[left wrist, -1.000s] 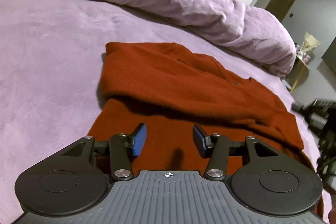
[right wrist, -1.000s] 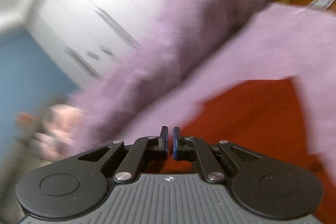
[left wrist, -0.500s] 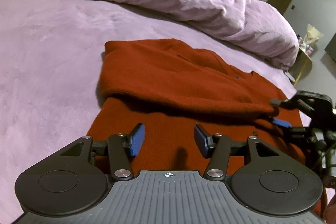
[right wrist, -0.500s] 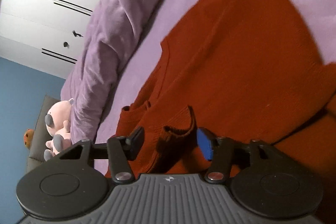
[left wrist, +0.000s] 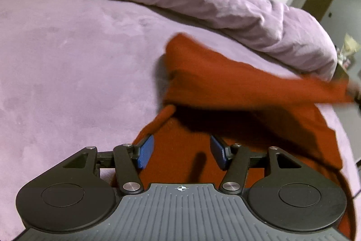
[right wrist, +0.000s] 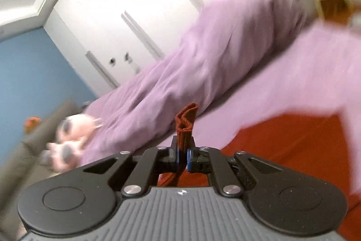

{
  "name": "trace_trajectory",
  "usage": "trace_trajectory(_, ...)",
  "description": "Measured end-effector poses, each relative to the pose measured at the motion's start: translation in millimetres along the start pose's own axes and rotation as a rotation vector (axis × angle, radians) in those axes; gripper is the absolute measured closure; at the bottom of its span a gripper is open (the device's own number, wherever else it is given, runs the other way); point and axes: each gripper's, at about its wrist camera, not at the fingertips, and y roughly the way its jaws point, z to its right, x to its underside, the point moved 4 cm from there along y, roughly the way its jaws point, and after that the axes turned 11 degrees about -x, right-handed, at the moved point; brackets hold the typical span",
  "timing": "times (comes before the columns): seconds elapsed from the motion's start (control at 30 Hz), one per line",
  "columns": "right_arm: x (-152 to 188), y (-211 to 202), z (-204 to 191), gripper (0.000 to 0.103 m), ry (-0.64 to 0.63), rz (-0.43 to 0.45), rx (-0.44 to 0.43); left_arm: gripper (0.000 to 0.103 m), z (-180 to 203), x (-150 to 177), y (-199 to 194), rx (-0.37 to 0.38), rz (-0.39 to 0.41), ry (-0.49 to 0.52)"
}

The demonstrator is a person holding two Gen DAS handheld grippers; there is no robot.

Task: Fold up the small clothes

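The right gripper [right wrist: 182, 154] is clamped on a thin pinch of the red sweater's [left wrist: 225, 83] cuff, lifting it off the purple bed [left wrist: 67, 60]; that pinch could slip. The left gripper [left wrist: 181, 151], jaws opening and holding nothing, hovers over the hem, so the body may drag.
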Motion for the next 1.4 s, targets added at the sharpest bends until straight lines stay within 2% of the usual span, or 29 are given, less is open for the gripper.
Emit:
trace_trajectory(0.07, 14, 6, 27, 0.098, -0.029, -0.07, 0.12, 0.042, -1, 0, 1, -0.001, -0.005, -0.01)
trace_trajectory(0.13, 32, 12, 53, 0.098, 0.012, -0.154, 0.174, 0.042, 3, 1, 2, -0.008, -0.001, 0.005)
trace_trajectory(0.2, 47, 15, 68, 0.098, 0.043, -0.193, 0.211, 0.042, 6, 1, 1, -0.021, 0.007, 0.031)
trace_trajectory(0.3, 51, 11, 71, 0.098, 0.032, -0.184, 0.21, 0.042, 6, 1, 4, -0.04, 0.004, 0.046)
trace_trajectory(0.37, 46, 11, 62, 0.098, -0.038, -0.16, 0.223, 0.042, 5, 0, 6, -0.046, 0.002, 0.038)
trace_trajectory(0.5, 32, 15, 65, 0.098, -0.155, -0.13, 0.353, 0.042, 5, 0, 8, -0.043, 0.001, 0.045)
trace_trajectory(0.57, 34, 18, 77, 0.097, -0.116, -0.19, 0.374, 0.042, 6, 1, 8, -0.038, -0.007, 0.076)
trace_trajectory(0.6, 34, 17, 81, 0.096, -0.097, -0.191, 0.395, 0.042, 7, 1, 5, -0.033, -0.006, 0.088)
trace_trajectory(0.7, 27, 2, 80, 0.088, -0.08, -0.111, 0.479, 0.039, 10, -2, -8, -0.007, 0.028, 0.099)
trace_trajectory(0.73, 26, -1, 77, 0.087, -0.052, -0.085, 0.455, 0.034, 14, -5, -11, -0.001, 0.053, 0.105)
trace_trajectory(0.8, 29, 4, 64, 0.087, 0.009, -0.093, 0.301, 0.031, 25, -12, -11, 0.006, 0.093, 0.119)
trace_trajectory(0.93, 56, 49, 17, 0.087, 0.042, -0.235, -0.005, 0.03, 61, -31, 3, 0.036, 0.139, 0.131)
trace_trajectory(1.03, 80, 81, 1, 0.087, 0.192, -0.278, -0.257, 0.029, 91, -39, 28, 0.039, 0.15, 0.159)
trace_trajectory(1.07, 86, 88, 4, 0.087, 0.237, -0.278, -0.273, 0.029, 100, -41, 38, 0.015, 0.148, 0.182)
trace_trajectory(1.13, 93, 100, 22, 0.088, 0.285, -0.286, -0.209, 0.029, 112, -41, 56, -0.02, 0.146, 0.235)
trace_trajectory(1.17, 92, 99, 35, 0.095, 0.296, -0.265, -0.188, 0.029, 115, -42, 65, -0.053, 0.148, 0.256)
trace_trajectory(1.27, 73, 76, 79, 0.099, 0.32, -0.163, -0.103, 0.027, 112, -44, 84, -0.104, 0.166, 0.276)
trace_trajectory(1.33, 58, 61, 110, 0.103, 0.311, -0.111, -0.013, 0.026, 106, -46, 96, -0.153, 0.166, 0.263)
trace_trajectory(1.4, 49, 47, 128, 0.103, 0.313, -0.079, 0.001, 0.017, 98, -47, 106, -0.178, 0.171, 0.243)
